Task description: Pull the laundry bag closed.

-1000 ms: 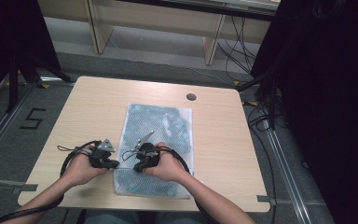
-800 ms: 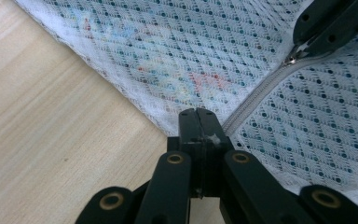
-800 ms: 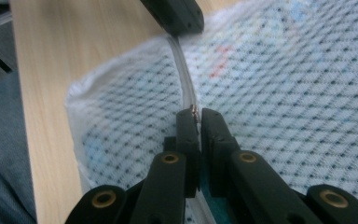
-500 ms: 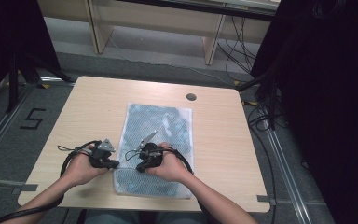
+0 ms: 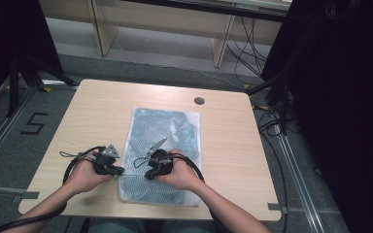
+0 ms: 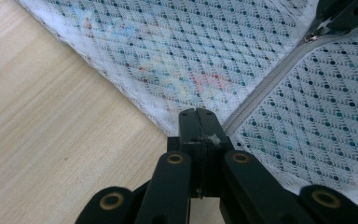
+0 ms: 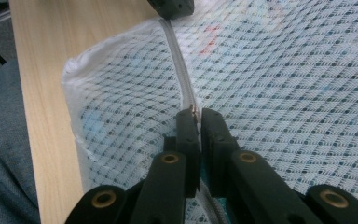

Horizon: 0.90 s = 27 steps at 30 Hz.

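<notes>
Right gripper view has the right gripper nipped shut on the zipper pull, while the left gripper pinches the bag at the zipper's end by the surface's near edge, so the zipper looks mostly closed, with nearly all the travel left.

Light wooden table, white mesh bag lying flat on it
</notes>
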Each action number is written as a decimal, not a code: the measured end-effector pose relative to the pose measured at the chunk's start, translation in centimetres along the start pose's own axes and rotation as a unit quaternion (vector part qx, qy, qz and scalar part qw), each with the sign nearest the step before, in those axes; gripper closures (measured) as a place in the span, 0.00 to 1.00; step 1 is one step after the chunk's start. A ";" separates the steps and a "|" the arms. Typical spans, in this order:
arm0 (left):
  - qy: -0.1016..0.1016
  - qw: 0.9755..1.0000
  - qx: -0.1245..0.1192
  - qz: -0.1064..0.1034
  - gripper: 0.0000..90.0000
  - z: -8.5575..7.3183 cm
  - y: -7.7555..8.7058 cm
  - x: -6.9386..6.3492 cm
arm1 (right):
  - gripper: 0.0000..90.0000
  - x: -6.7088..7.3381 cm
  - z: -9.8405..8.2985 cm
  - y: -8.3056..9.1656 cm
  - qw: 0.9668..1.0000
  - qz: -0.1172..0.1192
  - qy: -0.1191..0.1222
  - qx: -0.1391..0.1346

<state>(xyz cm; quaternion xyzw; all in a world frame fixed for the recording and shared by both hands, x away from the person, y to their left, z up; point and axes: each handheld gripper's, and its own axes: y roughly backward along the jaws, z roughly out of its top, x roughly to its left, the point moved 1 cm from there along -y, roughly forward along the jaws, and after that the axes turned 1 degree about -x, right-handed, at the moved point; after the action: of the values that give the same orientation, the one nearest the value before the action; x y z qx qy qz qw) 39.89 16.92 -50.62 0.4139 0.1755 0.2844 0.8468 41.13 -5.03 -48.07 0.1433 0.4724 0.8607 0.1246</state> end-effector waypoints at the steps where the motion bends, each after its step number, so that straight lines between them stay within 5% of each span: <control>1: 0.000 1.000 0.000 0.000 1.00 0.0 0.0 0.0 | 0.97 0.0 0.0 0.0 1.000 0.000 0.000 0.000; 7: 0.001 1.000 -0.001 -0.001 1.00 0.0 0.0 0.0 | 0.97 -0.1 -0.2 0.0 1.000 0.004 -0.005 -0.005; 9: -0.016 1.000 0.015 -0.002 1.00 0.0 0.2 0.3 | 0.97 -0.1 -0.2 0.0 1.000 0.003 -0.007 -0.002; 10: 0.001 1.000 -0.001 -0.001 1.00 0.0 0.0 0.0 | 0.97 -0.1 -0.2 0.0 1.000 0.003 -0.007 -0.002; 12: -0.004 1.000 0.005 -0.001 1.00 0.0 0.1 0.1 | 0.97 -0.1 -0.2 0.0 1.000 0.004 -0.001 -0.005; 13: 0.011 1.000 -0.007 -0.004 1.00 -0.1 -0.1 0.0 | 0.97 -0.1 -0.2 0.0 1.000 0.003 0.001 -0.001; 27: 0.008 1.000 -0.004 -0.004 1.00 -0.1 0.0 0.0 | 0.97 -0.5 -0.9 0.8 1.000 -0.001 -0.003 -0.003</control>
<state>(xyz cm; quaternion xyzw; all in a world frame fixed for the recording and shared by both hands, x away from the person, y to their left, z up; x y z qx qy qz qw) 39.90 16.96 -50.69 0.4076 0.1824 0.2852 0.8481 41.20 -6.36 -47.92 0.1448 0.4692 0.8618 0.1270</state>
